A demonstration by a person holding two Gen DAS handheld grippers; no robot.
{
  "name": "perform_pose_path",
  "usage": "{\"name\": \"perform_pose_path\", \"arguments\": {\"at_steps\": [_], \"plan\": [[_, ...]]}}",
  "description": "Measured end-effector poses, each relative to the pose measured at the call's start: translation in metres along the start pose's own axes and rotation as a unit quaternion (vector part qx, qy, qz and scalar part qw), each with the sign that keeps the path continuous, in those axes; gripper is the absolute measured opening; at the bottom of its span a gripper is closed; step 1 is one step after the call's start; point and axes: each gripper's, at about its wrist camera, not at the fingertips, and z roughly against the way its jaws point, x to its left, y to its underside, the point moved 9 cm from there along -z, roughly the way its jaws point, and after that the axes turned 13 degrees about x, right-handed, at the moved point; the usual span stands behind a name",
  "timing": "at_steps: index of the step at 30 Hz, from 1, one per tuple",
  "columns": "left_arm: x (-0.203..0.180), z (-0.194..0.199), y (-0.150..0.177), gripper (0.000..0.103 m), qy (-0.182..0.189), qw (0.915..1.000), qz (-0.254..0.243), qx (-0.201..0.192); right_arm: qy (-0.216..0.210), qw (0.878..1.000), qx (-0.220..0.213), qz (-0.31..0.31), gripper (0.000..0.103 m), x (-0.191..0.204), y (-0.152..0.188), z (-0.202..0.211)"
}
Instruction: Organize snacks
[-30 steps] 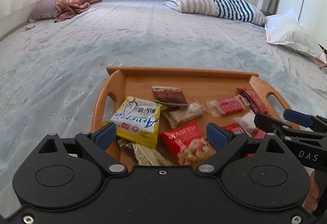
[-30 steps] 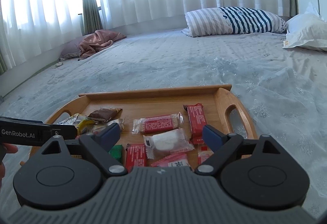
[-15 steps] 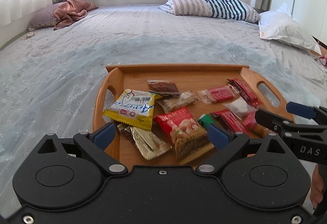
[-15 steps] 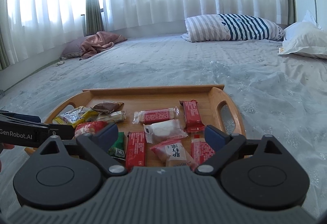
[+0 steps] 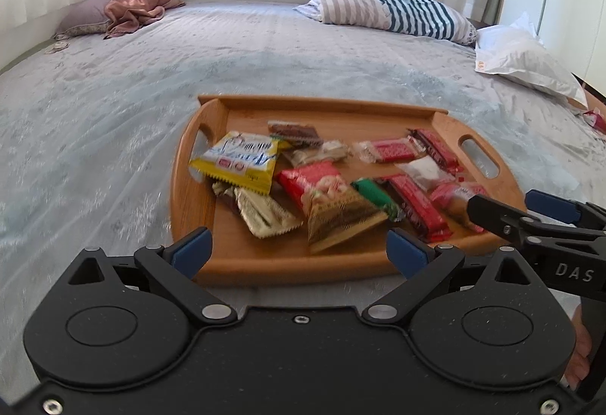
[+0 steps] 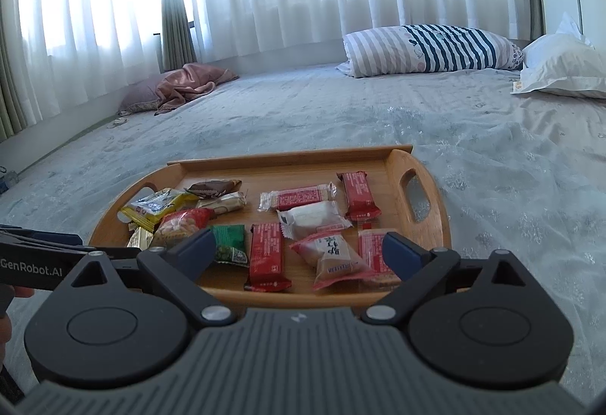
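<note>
A wooden tray [image 5: 303, 265] with handle slots lies on the bed and carries several wrapped snacks. Among them are a yellow packet [image 5: 242, 159], a red nut bag [image 5: 325, 195], a green packet [image 5: 373, 193] and red bars [image 5: 416, 210]. My left gripper [image 5: 299, 252] hangs open just before the tray's near edge with nothing between its fingers. In the right wrist view the tray [image 6: 288, 154] shows a pink bun pack [image 6: 335, 256] and a white pack [image 6: 314, 218] nearest. My right gripper [image 6: 299, 252] is over the tray's near edge, jaws opening, with nothing gripped.
The tray sits on a pale patterned bedspread [image 5: 113, 134]. A striped pillow [image 5: 390, 8] and a white pillow [image 5: 522, 59] lie at the far right. A pink blanket [image 5: 136, 8] is at the far left under curtains. A small red wrapper [image 5: 594, 117] lies off the tray.
Both grippers have drawn back from the tray, so its near edge and more snacks now show. The right gripper's jaws stand slightly wider.
</note>
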Motion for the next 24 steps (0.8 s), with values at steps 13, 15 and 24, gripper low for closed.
{"name": "perform_pose_path", "arguments": {"at_steps": [13,15,24], "plan": [[0.004,-0.016,0.031,0.098,-0.027,0.9995,-0.004,0.012,0.013,1.0,0.018,-0.004,0.102,-0.004,0.033,0.0],[0.004,-0.019,0.034,0.098,-0.028,0.9995,-0.004,0.014,0.018,1.0,0.021,-0.004,0.102,-0.006,0.037,-0.002],[0.006,-0.032,0.047,0.1,-0.037,0.9991,-0.013,0.018,0.03,0.999,0.04,-0.009,0.103,-0.013,0.053,-0.013]]}}
